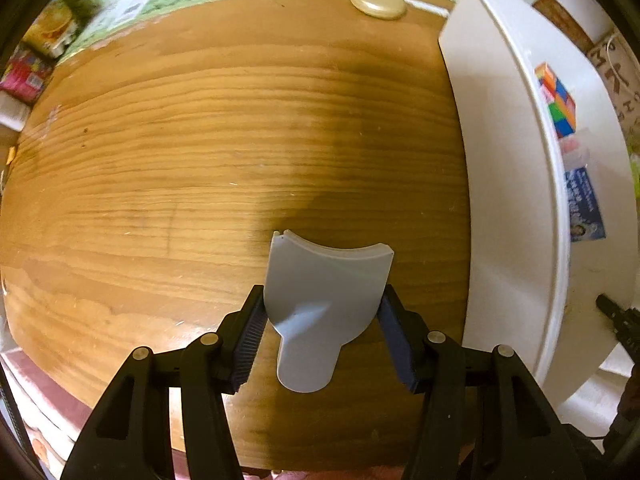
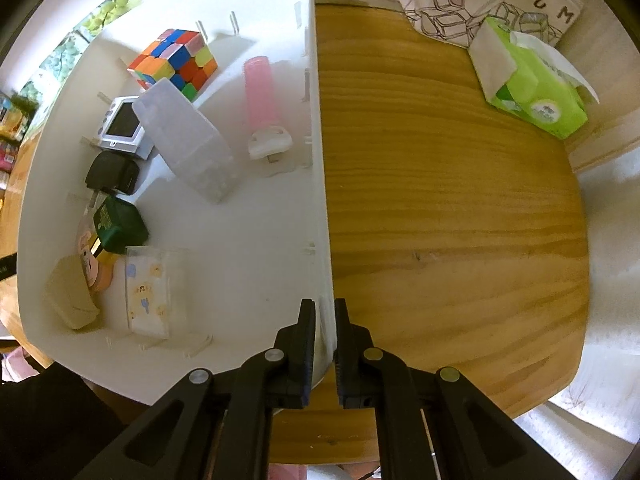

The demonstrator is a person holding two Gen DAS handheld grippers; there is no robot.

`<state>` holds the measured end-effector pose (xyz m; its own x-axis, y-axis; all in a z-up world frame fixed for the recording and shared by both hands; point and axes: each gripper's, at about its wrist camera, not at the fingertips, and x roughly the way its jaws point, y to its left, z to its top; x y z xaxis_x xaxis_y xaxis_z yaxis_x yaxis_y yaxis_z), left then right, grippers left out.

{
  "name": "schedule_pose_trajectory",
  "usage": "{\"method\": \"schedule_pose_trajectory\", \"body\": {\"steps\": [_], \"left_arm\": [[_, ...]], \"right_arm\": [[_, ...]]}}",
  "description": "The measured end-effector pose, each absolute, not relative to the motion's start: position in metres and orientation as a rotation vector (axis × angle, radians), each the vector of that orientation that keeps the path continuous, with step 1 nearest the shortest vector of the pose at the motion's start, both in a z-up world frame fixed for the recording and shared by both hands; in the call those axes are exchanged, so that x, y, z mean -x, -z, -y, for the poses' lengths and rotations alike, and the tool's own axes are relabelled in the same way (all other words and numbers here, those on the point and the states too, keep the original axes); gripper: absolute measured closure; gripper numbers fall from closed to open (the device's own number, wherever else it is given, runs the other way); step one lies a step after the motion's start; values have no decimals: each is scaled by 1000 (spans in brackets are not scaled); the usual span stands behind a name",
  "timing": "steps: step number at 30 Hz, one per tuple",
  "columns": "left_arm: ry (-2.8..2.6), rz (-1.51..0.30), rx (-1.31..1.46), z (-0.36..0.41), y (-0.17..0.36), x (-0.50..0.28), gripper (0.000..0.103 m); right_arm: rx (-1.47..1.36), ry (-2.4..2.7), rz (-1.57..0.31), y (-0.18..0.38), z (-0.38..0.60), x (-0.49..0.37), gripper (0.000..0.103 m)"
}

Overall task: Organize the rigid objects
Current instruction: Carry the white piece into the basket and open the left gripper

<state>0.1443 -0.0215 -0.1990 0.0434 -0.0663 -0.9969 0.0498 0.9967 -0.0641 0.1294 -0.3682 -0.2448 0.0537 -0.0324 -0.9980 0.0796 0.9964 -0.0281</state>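
While the right gripper (image 2: 322,344) pinches the near wall of the white plastic organiser bin (image 2: 320,160), jaws drawn narrow on its rim, the left gripper (image 1: 320,336) holds a grey flared plastic scoop-shaped piece (image 1: 326,292) between its pads, clear above the wooden tabletop (image 1: 200,160). The piece's long axis runs straight ahead along the fingers. The bin lies to that claw's right, so the left hand likely carries rightward.

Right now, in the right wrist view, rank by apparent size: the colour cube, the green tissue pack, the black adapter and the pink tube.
1. green tissue pack
2. colour cube
3. pink tube
4. black adapter

The tube and adapter look close; fisheye distortion makes that pair unsure.
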Motion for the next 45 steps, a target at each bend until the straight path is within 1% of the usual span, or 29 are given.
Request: {"method": "schedule_pose_trajectory", "body": {"steps": [10,22,31,45], "left_arm": [[40,-1427,67,21,154,-121,44],[58,-1282,77,49,103,-93,44],[105,-1221,46,84,86,-80,44],[217,-1210,-8,145,87,-79,44]], "right_arm": [[36,4,-1508,237,360,-133,95],[141,-95,-1478,226,353,-134,95],[214,-160,-1448,215,346,-123,95],[270,-233,-1423,208,336,-107,95]]}}
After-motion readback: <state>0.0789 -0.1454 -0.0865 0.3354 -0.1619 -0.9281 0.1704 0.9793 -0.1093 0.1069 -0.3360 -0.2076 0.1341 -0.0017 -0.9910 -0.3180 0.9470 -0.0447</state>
